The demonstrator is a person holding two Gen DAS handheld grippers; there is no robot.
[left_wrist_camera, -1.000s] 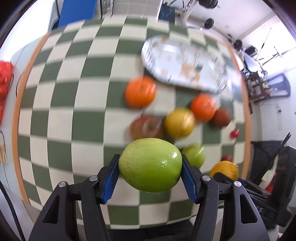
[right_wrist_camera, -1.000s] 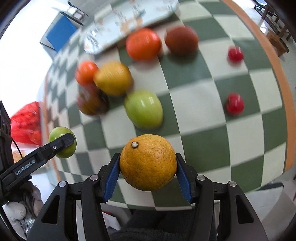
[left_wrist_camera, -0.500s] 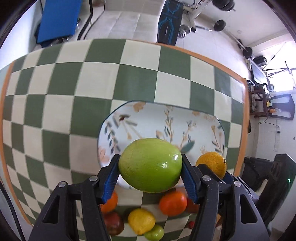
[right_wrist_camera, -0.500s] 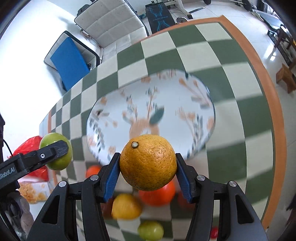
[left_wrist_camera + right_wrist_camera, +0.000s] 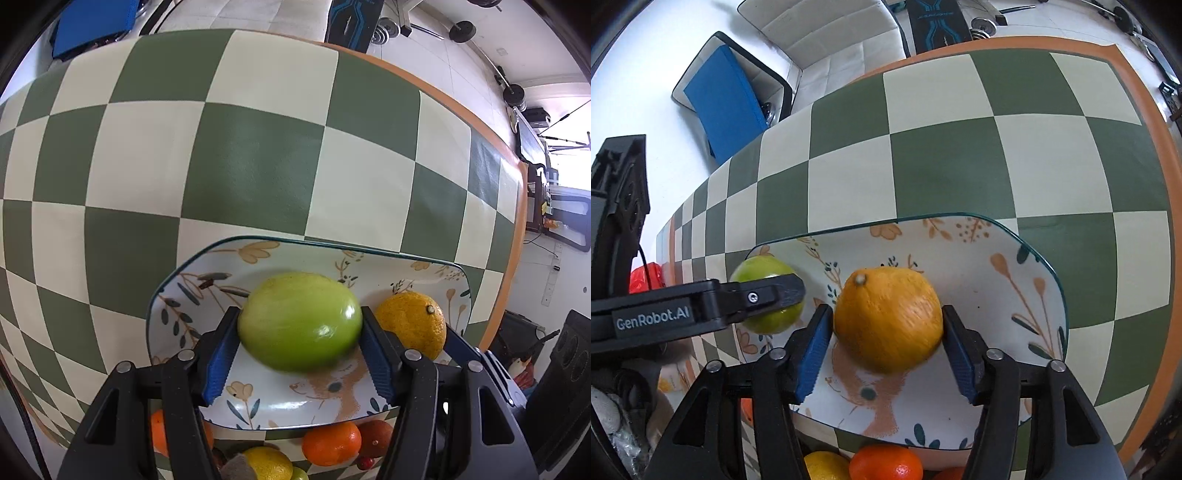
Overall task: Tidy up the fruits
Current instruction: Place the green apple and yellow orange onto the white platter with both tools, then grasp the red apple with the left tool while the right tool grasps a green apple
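Observation:
A green fruit [image 5: 299,321] lies between the blue pads of my left gripper [image 5: 298,317], low over the floral plate [image 5: 192,295]. The jaws are opening and a thin gap shows at each pad. The yellow-orange citrus [image 5: 888,321] sits between the pads of my right gripper [image 5: 886,310], whose jaws are also opening, with a clear gap on the left side. Both fruits look slightly blurred and rest on or just above the plate [image 5: 997,295]. The citrus [image 5: 410,325] lies to the right of the green fruit. In the right wrist view, a left gripper finger [image 5: 757,295] covers part of the green fruit [image 5: 757,269].
Loose fruit lies on the checkered tablecloth [image 5: 258,166] on the near side of the plate: a tangerine [image 5: 331,443], a lemon [image 5: 267,463], a brown fruit [image 5: 376,437] and a small red one [image 5: 364,461]. A red bag [image 5: 646,277] sits at the left. Beyond the table stands a blue-cushioned chair [image 5: 727,107].
Both grippers carried their fruit from over the loose fruit pile to low over the plate. The pads have since parted from both fruits, which have dropped away from the jaws.

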